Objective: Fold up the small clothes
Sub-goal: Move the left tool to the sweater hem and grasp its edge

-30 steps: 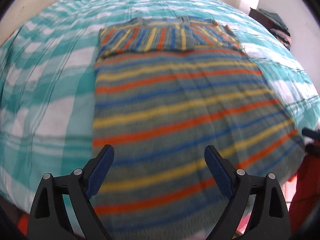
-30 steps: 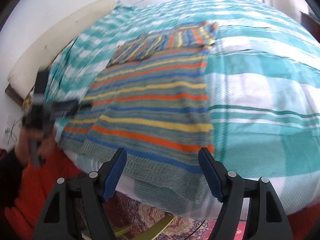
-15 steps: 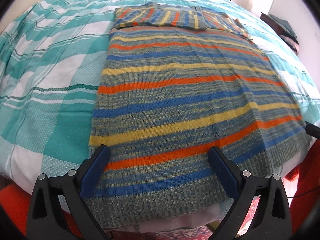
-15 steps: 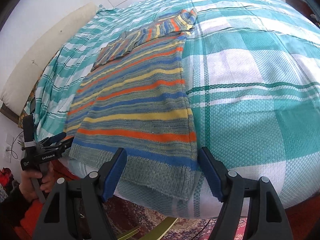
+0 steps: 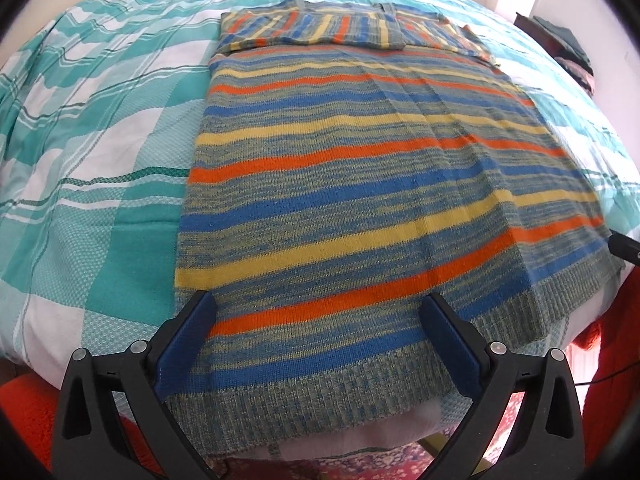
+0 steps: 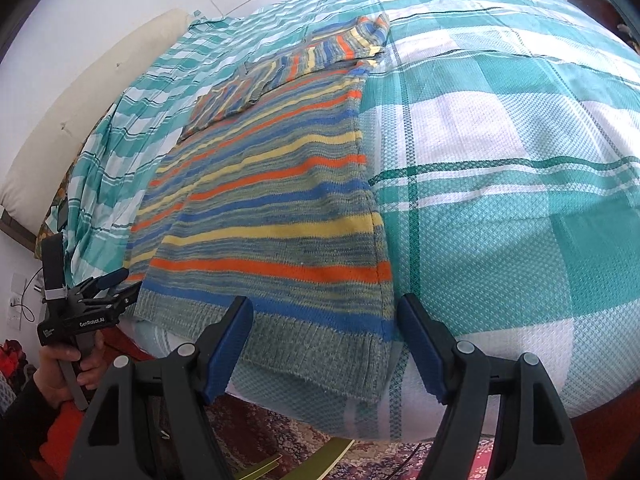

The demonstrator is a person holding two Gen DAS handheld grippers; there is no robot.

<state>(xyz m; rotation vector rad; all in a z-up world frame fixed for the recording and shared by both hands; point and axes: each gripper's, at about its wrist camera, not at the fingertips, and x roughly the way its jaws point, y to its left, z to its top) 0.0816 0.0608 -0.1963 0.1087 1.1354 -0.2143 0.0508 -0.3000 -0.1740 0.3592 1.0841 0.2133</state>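
Your 2 grippers — left gripper [image 5: 316, 344] just widened, right gripper [image 6: 324, 344] spread, both empty — hover over the near hem of the striped sweater [image 5: 360, 184], which runs lengthwise away from you.

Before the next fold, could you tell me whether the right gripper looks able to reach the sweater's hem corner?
Probably yes: the right gripper is open just above the striped sweater hem corner, nothing between.
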